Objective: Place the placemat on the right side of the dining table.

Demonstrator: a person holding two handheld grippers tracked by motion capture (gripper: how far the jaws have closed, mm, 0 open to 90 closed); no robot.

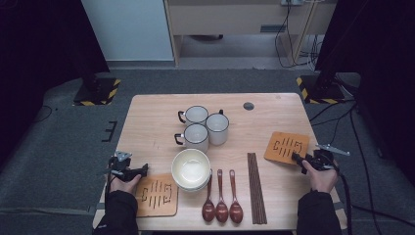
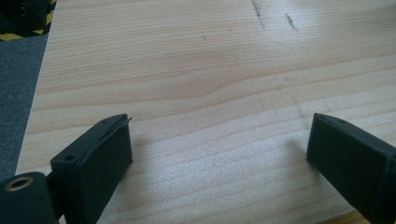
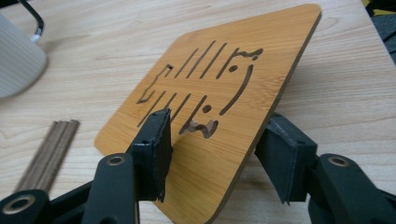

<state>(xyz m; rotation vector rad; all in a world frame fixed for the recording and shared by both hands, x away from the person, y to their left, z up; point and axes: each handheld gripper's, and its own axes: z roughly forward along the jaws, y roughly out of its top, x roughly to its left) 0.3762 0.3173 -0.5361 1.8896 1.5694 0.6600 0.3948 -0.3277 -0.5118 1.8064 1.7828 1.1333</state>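
Observation:
A slotted wooden coaster point(image 1: 287, 147) lies at the table's right side. In the right gripper view this coaster point(image 3: 219, 93) stands tilted between the jaws of my right gripper point(image 3: 217, 126), one jaw over its top face and the other under its raised edge. The jaws stand wide and do not press on it. In the high view my right gripper point(image 1: 297, 159) sits at the coaster's near corner. My left gripper point(image 1: 142, 170) rests low at the front left, just above a second coaster point(image 1: 156, 195). Its jaws point(image 2: 219, 126) are open over bare wood.
A stack of white bowls point(image 1: 191, 169) sits at the front centre, three white mugs point(image 1: 196, 115) behind it. Three wooden spoons point(image 1: 221, 198) and a bundle of chopsticks point(image 1: 256, 188) lie near the front edge. A mug point(image 3: 14, 60) and the chopsticks point(image 3: 51, 149) lie left of the tilted coaster.

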